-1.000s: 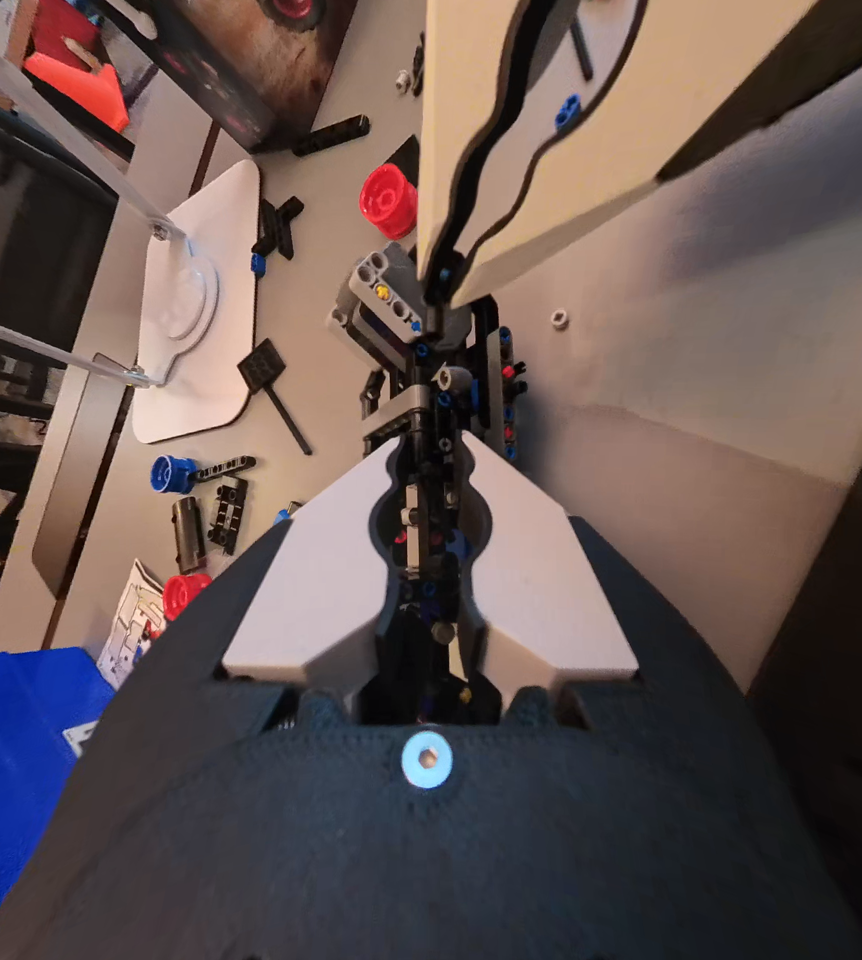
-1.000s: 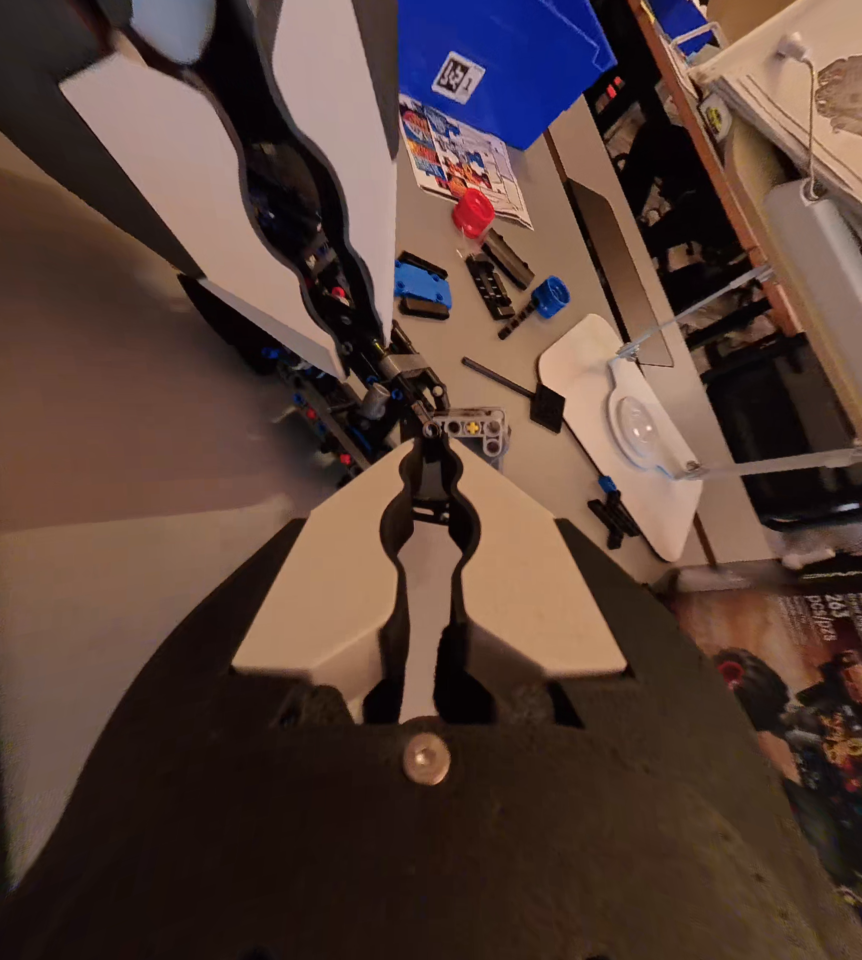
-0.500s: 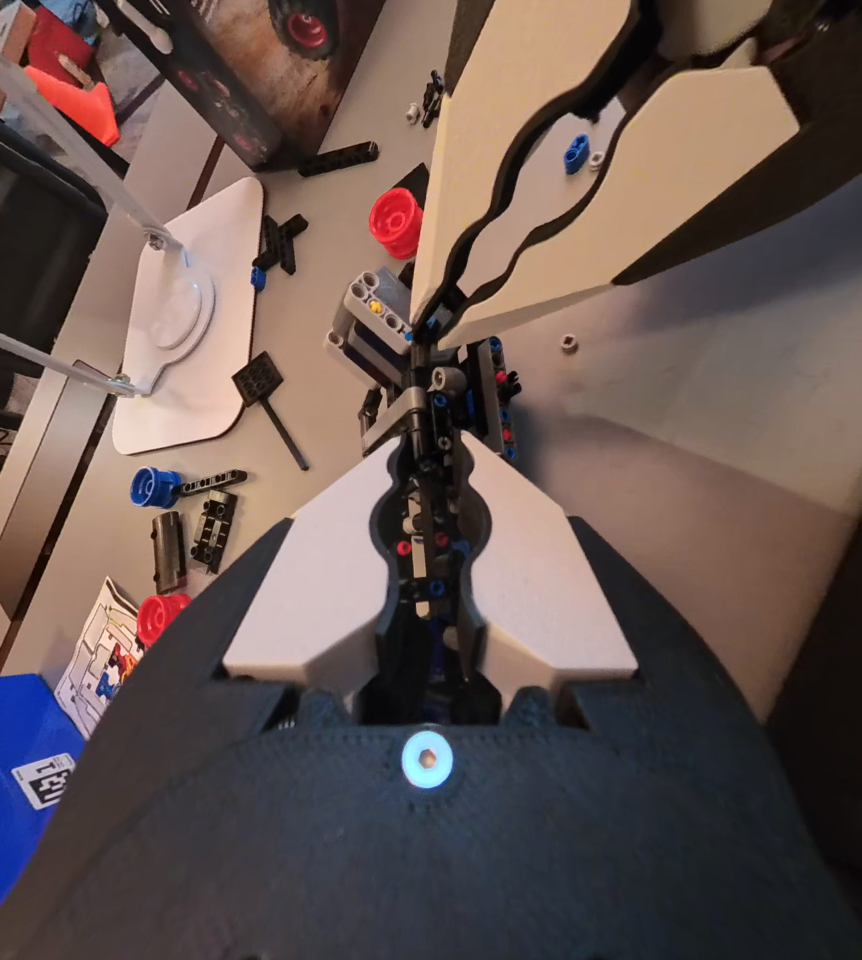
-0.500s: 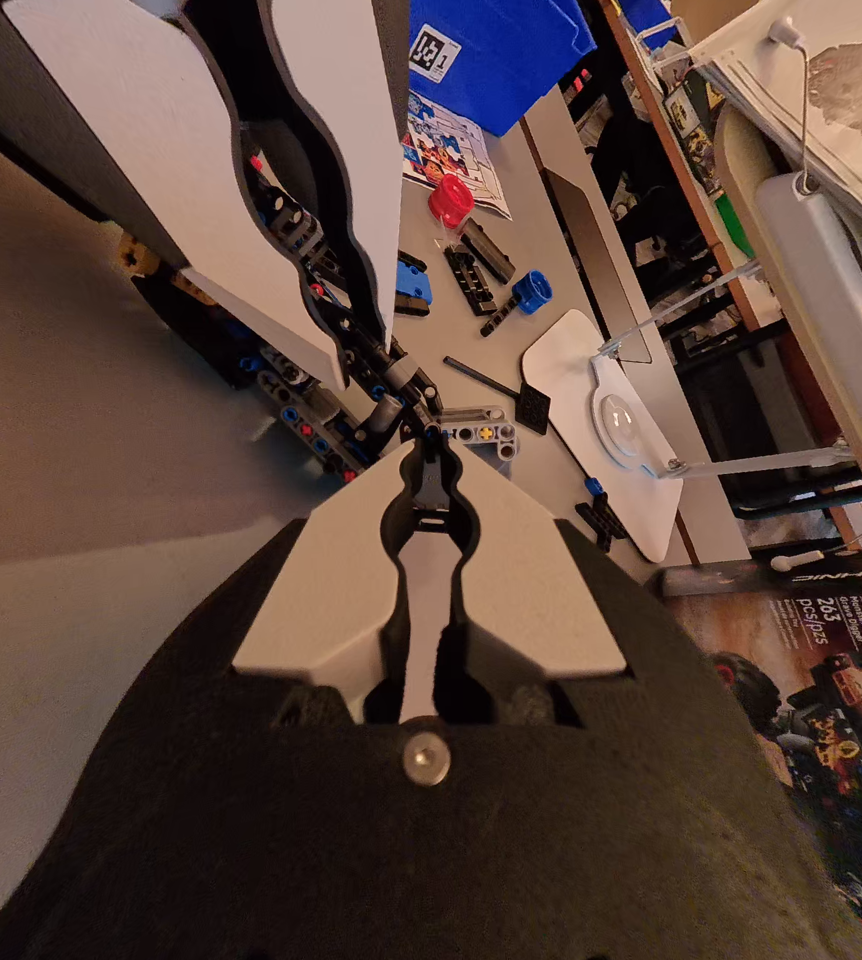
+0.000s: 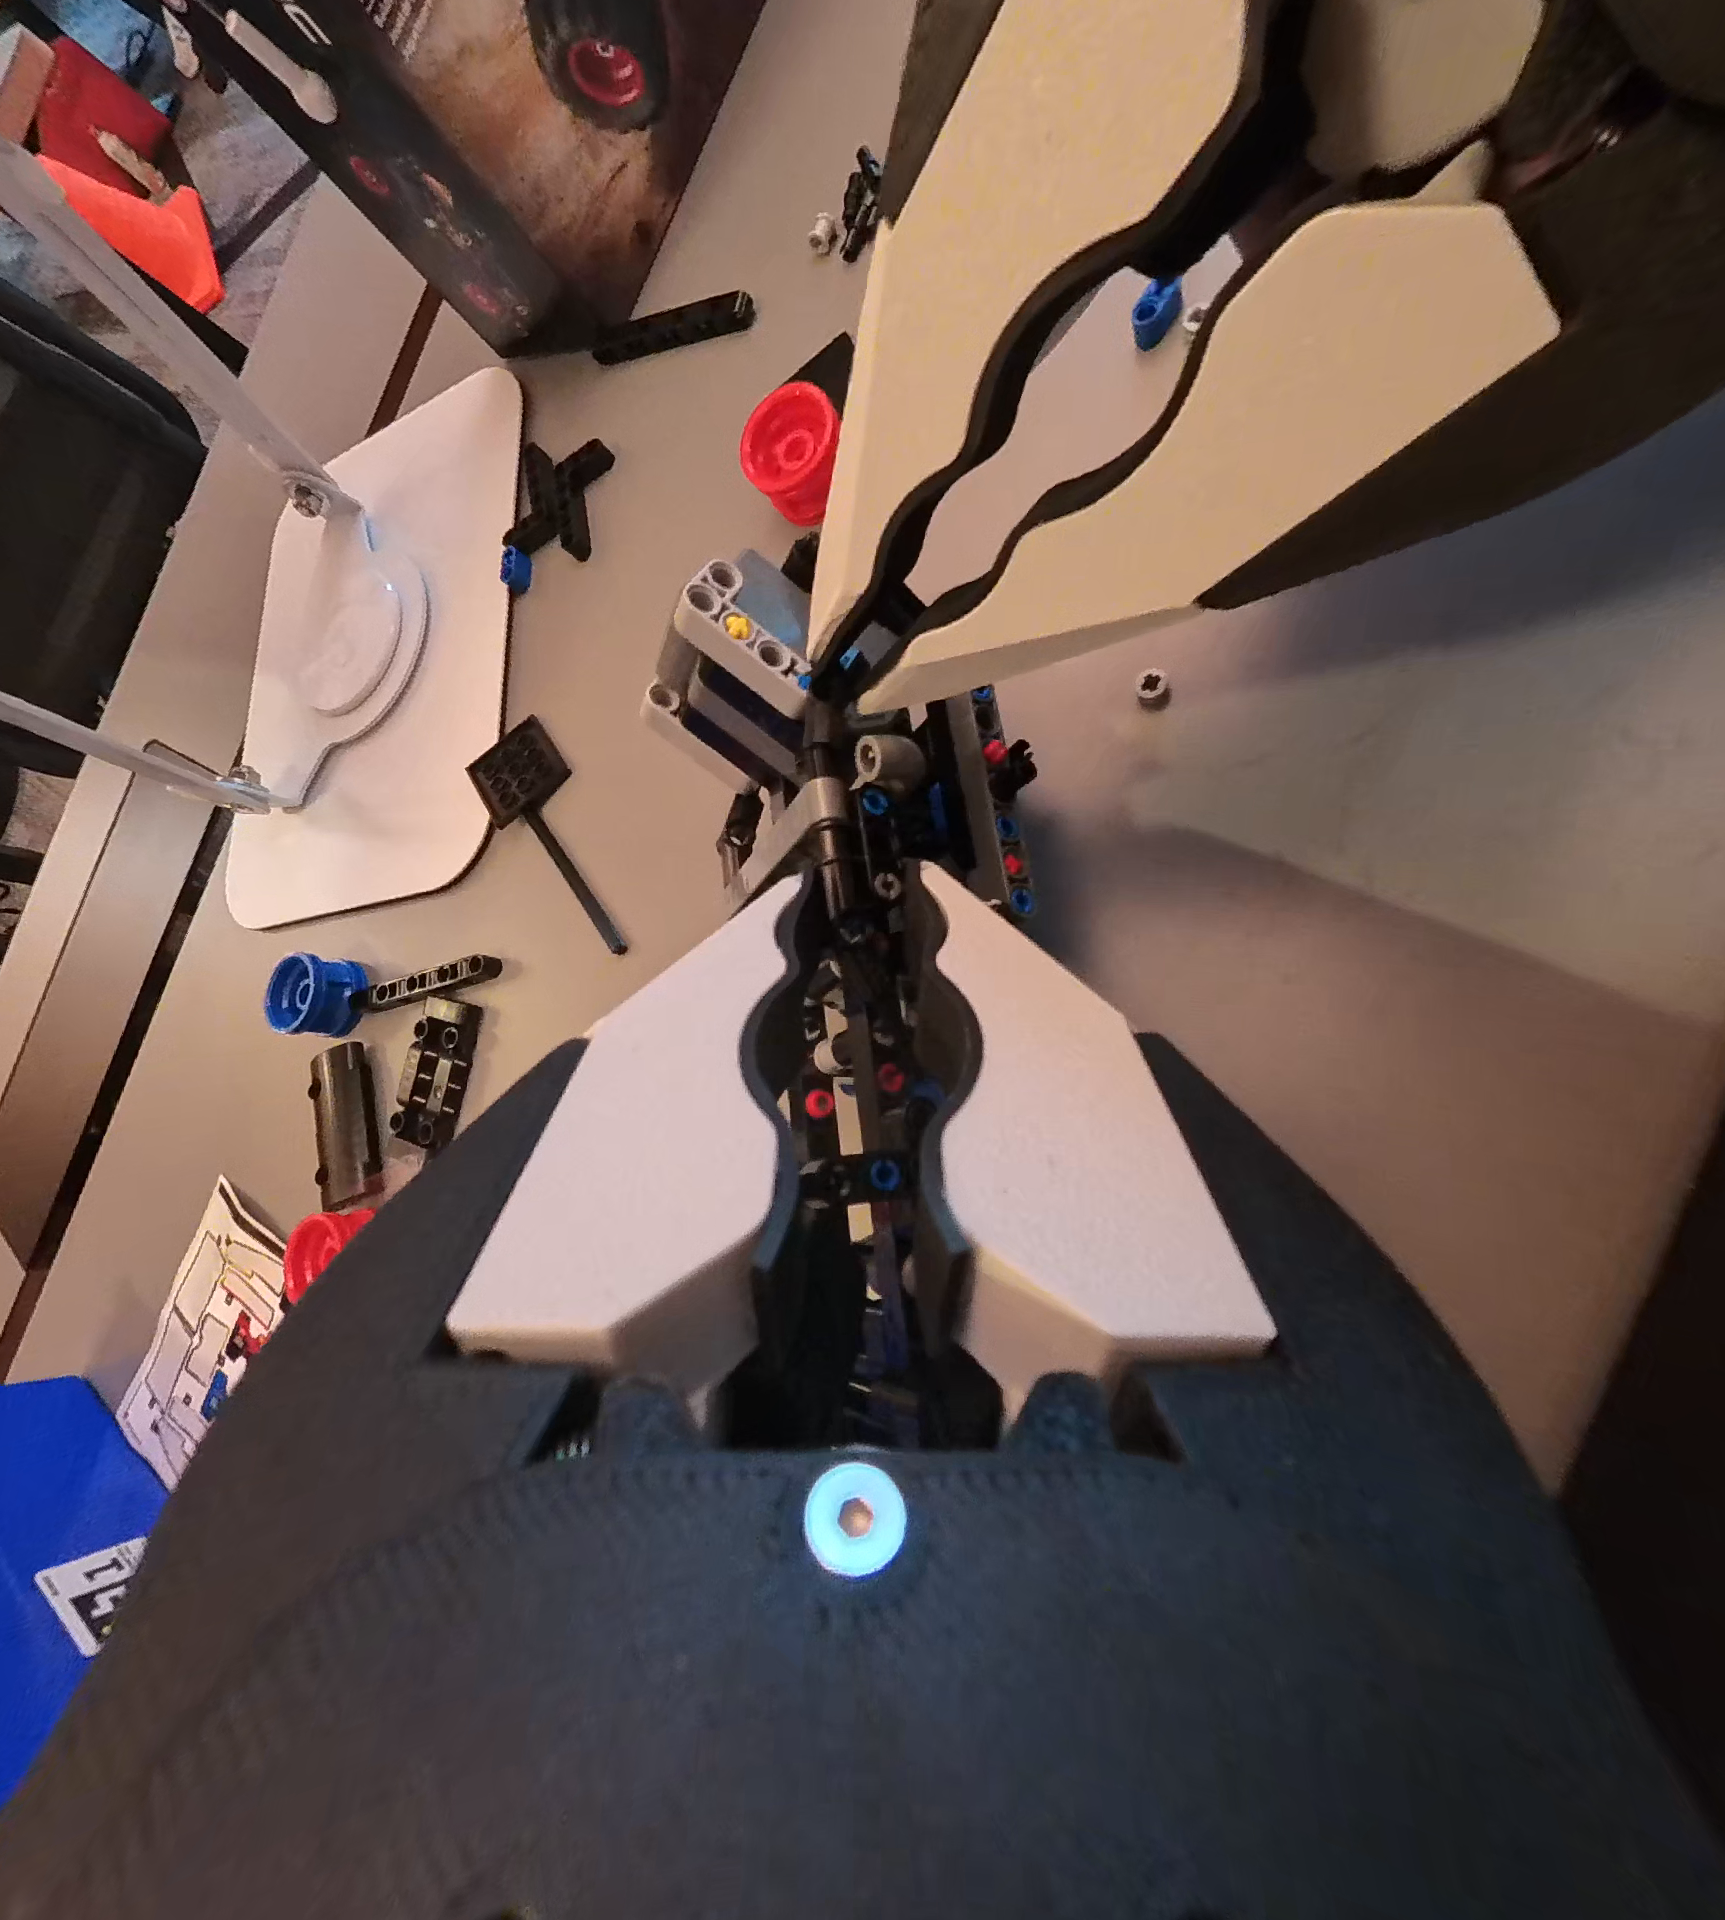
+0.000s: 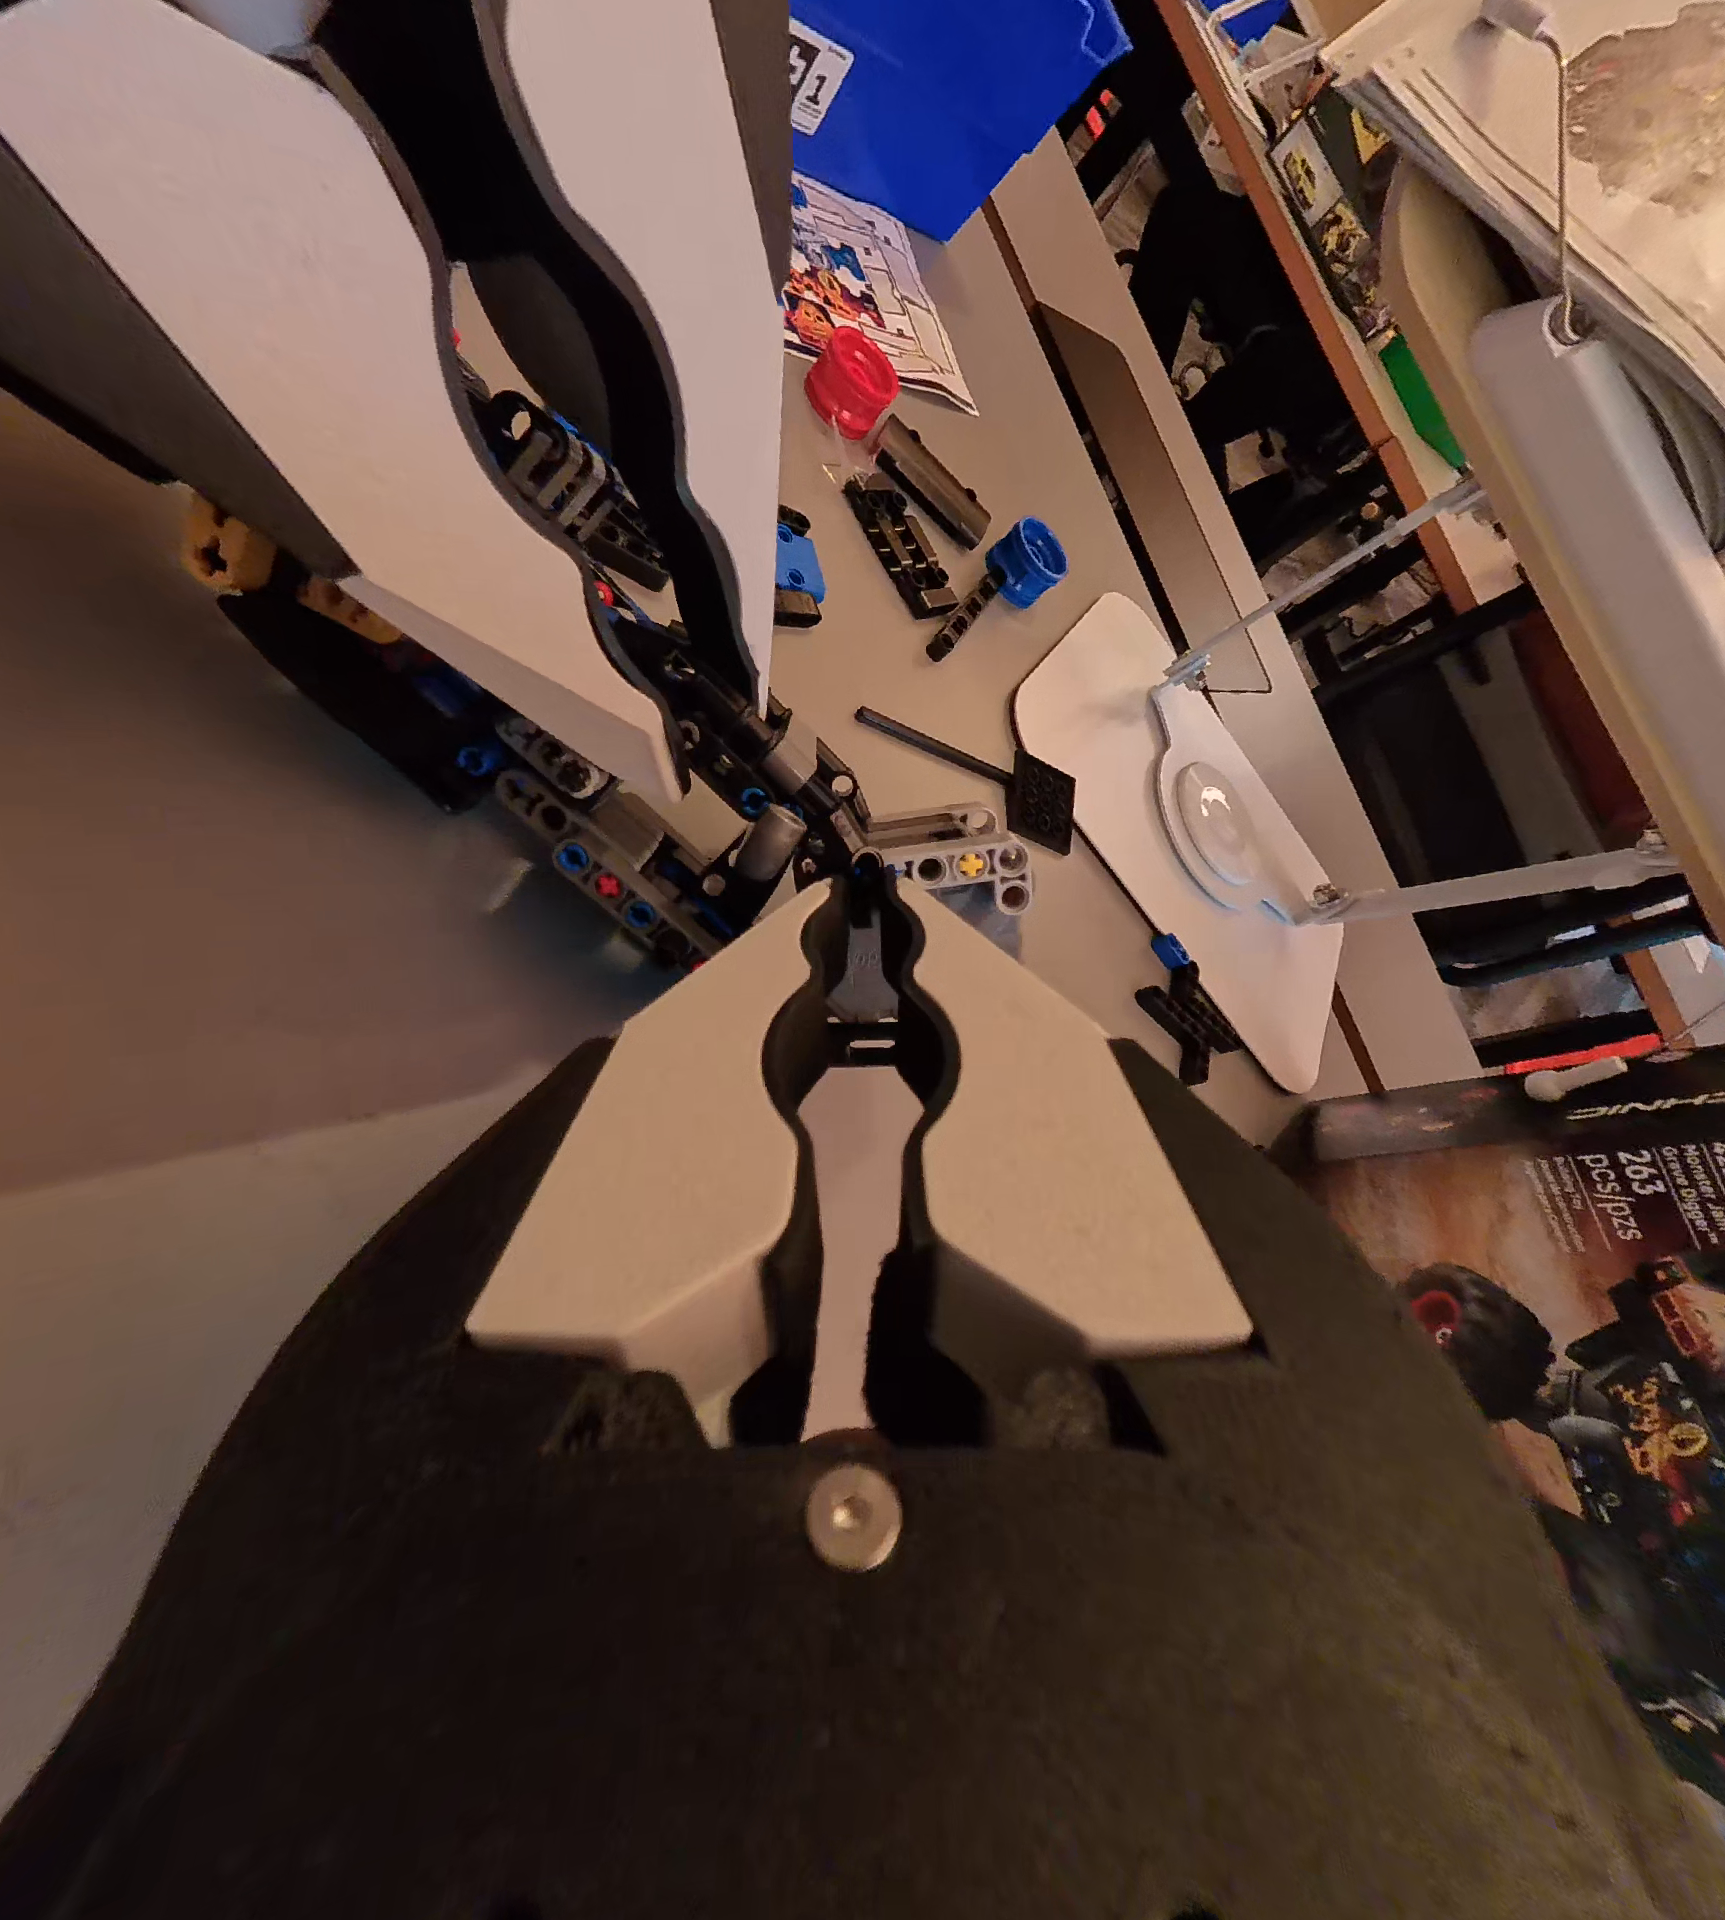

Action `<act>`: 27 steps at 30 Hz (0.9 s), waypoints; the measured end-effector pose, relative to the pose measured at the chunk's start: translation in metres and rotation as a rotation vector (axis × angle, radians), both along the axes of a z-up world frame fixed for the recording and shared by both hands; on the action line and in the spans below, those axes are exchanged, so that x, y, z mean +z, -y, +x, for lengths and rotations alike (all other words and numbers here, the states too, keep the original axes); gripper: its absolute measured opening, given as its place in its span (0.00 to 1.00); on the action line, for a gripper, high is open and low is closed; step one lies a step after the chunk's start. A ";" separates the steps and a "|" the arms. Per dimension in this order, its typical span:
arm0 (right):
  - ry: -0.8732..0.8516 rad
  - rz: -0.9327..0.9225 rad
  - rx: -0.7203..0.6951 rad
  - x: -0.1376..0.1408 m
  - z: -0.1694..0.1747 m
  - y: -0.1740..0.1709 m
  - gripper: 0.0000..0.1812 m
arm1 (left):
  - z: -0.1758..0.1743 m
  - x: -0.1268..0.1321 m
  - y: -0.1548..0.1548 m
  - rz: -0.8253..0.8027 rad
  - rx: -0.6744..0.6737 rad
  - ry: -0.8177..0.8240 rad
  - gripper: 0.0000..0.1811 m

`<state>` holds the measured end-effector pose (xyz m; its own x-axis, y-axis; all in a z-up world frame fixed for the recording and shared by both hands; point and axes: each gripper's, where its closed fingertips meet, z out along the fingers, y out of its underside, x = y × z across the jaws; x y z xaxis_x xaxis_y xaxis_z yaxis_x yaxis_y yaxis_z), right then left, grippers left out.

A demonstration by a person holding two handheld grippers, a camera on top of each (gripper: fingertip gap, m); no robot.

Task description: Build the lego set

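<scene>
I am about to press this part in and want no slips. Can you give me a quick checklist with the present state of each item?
1. Left gripper shut on the black and grey brick chassis: ok.
2. Right gripper shut on the small dark grey connector piece: ok.
3. Connector tip meets the chassis: ok, it touches near the light grey beam frame.
4. Connector lined up with its hole: cannot tell, hidden by the fingers.
5. Loose red wheel hub out of the way: ok.
</scene>
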<state>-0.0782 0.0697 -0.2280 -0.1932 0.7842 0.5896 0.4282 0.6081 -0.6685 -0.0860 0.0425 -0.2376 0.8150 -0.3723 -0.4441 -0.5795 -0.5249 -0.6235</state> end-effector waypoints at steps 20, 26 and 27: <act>-0.033 0.182 -0.013 0.002 -0.004 -0.004 0.01 | -0.003 0.001 -0.004 -0.005 0.002 0.057 0.07; -0.041 0.284 -0.009 0.004 -0.009 -0.007 0.01 | -0.007 0.002 -0.007 -0.032 0.009 0.158 0.07; -0.045 0.289 -0.006 0.004 -0.010 -0.007 0.02 | -0.008 0.003 -0.007 -0.034 0.009 0.173 0.07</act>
<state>-0.0882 0.0772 -0.2235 -0.1579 0.5832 0.7968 0.4062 0.7739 -0.4859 -0.0936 0.0497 -0.2351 0.8814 -0.3770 -0.2846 -0.4605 -0.5517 -0.6954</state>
